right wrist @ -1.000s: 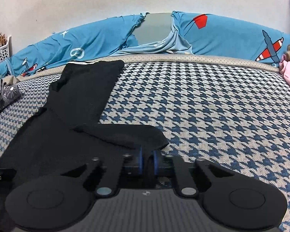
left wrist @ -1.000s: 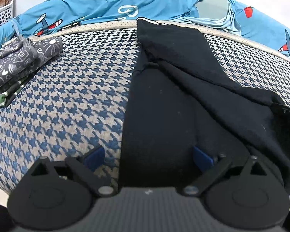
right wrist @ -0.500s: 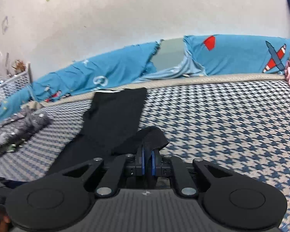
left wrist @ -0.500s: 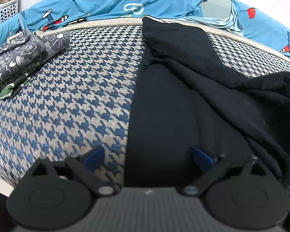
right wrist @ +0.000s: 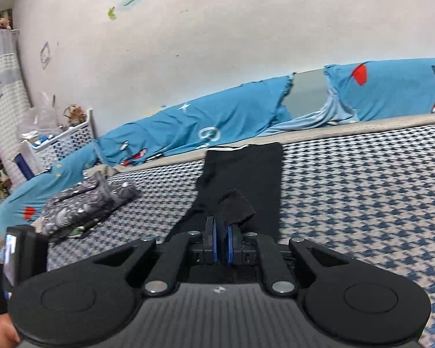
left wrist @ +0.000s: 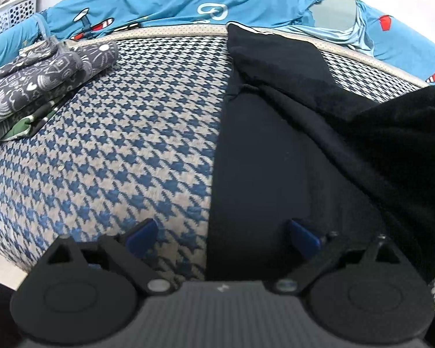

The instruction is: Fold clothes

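My right claw (right wrist: 221,239) grips an edge of the long black fabric garment (left wrist: 275,150), which lies on the houndstooth-patterned bed (left wrist: 130,133); my left claw (left wrist: 221,233) hangs wide over its near edge. Recommended: carry the edge across evenly, keeping tension.

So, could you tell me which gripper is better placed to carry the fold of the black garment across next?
The right gripper: its jaws are shut on a lifted flap of the black garment. The left gripper is open, holding nothing, low over the garment's near edge, better suited to pinning it down.
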`<state>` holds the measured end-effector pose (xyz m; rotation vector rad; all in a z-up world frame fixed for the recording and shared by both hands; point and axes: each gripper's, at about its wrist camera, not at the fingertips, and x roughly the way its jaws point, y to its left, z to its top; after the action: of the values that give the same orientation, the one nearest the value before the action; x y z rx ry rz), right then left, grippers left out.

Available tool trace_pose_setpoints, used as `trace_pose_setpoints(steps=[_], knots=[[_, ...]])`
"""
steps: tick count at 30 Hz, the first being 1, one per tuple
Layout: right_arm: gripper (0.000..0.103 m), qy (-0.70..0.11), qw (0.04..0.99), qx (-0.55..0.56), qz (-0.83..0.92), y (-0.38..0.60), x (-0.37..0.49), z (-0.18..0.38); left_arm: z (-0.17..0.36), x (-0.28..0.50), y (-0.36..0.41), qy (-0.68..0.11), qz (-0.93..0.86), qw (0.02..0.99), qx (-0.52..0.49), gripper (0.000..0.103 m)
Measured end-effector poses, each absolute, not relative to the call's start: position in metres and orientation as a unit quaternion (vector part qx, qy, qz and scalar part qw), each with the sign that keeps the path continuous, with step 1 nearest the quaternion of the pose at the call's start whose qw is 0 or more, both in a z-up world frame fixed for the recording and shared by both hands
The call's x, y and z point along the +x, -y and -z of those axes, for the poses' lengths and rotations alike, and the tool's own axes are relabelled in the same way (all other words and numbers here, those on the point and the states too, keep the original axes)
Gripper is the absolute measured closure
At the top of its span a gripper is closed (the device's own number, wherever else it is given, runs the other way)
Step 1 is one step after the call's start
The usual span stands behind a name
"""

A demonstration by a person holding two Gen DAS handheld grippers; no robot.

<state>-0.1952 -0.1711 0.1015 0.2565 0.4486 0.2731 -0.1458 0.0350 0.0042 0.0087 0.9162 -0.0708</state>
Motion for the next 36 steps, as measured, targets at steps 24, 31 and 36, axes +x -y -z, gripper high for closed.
trace_pose_setpoints(steps=[24, 31, 36], knots=[[0.094, -0.247, 0.937, 0.066, -0.238, 0.092, -0.205, -0.088, -0.014, -0.143, -0.1, -0.423, -0.049, 0.903, -0.064, 0.006], [0.094, -0.265, 0.923, 0.005, -0.281, 0.056, -0.212, -0.071, -0.019, -0.143, -0.116, -0.414, -0.067, 0.904, -0.085, 0.006], [0.094, -0.282, 0.91, -0.034, -0.301, 0.035, -0.215, -0.054, -0.02, -0.143, -0.12, -0.41, -0.07, 0.904, -0.092, 0.006]])
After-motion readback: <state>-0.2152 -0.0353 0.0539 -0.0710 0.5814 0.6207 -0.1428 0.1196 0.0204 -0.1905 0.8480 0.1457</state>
